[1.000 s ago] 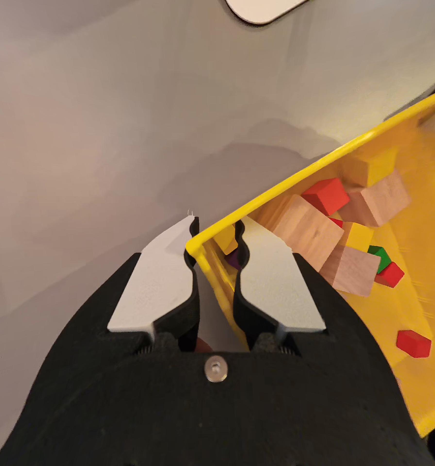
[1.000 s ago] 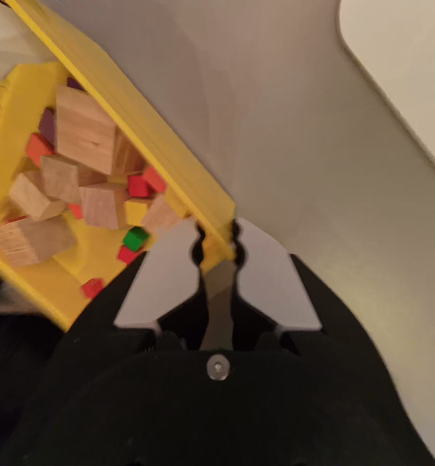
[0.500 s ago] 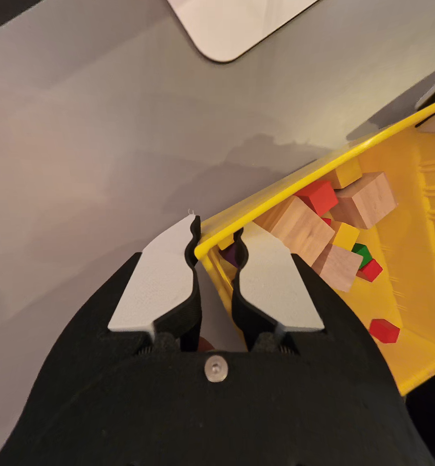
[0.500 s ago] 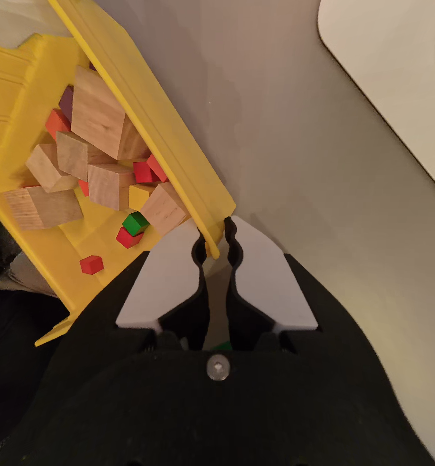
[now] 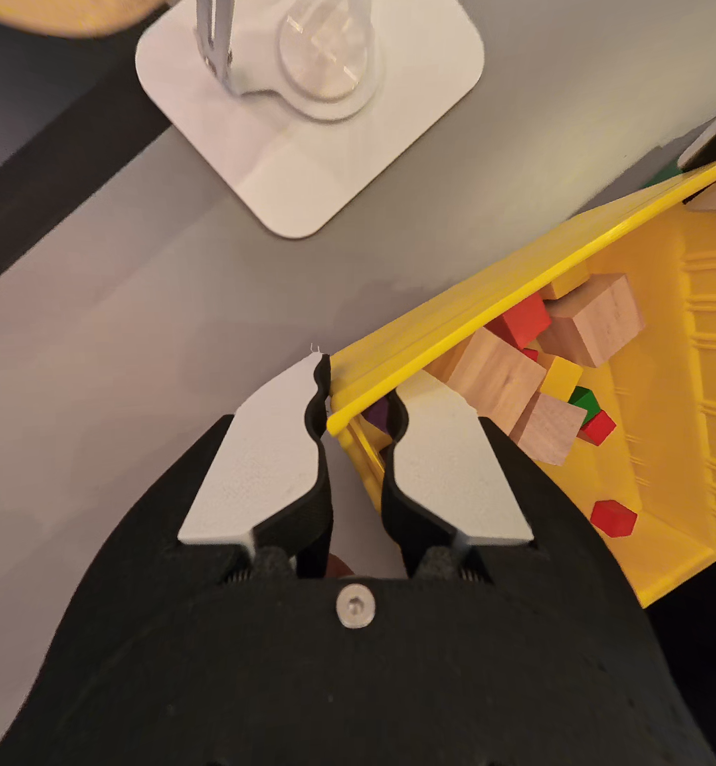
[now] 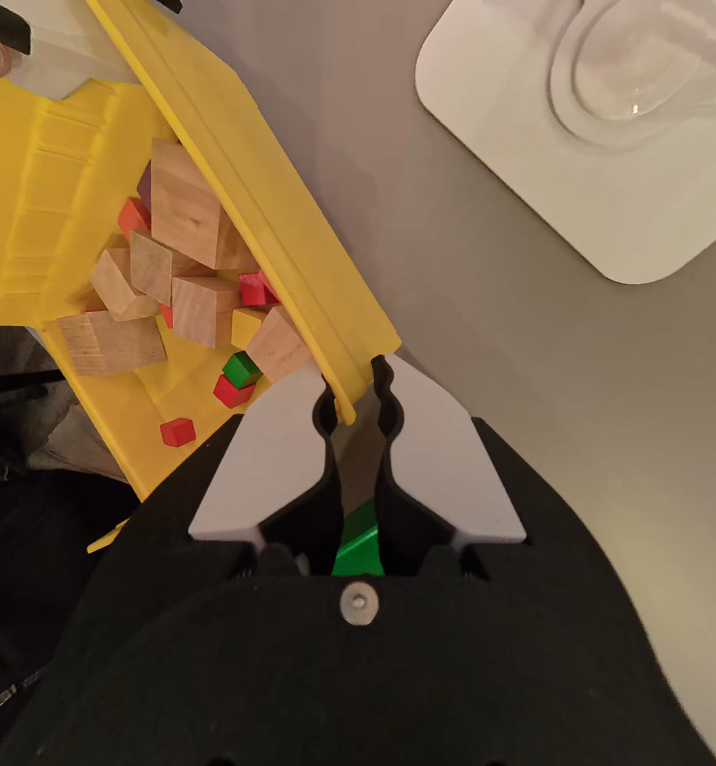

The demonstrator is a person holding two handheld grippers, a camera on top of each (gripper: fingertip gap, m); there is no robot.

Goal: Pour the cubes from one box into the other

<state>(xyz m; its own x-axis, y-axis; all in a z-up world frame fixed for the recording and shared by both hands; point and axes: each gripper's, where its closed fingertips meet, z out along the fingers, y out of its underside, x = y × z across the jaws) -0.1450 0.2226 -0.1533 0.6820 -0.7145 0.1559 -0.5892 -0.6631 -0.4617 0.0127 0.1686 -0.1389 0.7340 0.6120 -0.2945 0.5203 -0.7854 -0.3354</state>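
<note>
— Both claws are clamped on the yellow box (image 5: 493, 315): my left claw (image 5: 358, 398) pinches one rim corner, my right claw (image 6: 354, 387) the other, box held tilted above the grey table (image 5: 140, 331).

— And the cubes?

— Wooden cubes (image 6: 190, 265) and small coloured cubes (image 6: 240, 379) are all still inside, heaped against the lower wall. None poured, I'd judge. A green thing (image 6: 358, 547) shows below my right claw, perhaps the other box; I cannot tell.

Grey table (image 5: 149, 315), matte, smooth. On it: one white rounded-corner base plate (image 5: 306, 136), flat, bearing a clear dome-shaped part (image 5: 327, 62) and a metal stem (image 5: 215, 45). Table's dark edge runs left of the plate.
</note>
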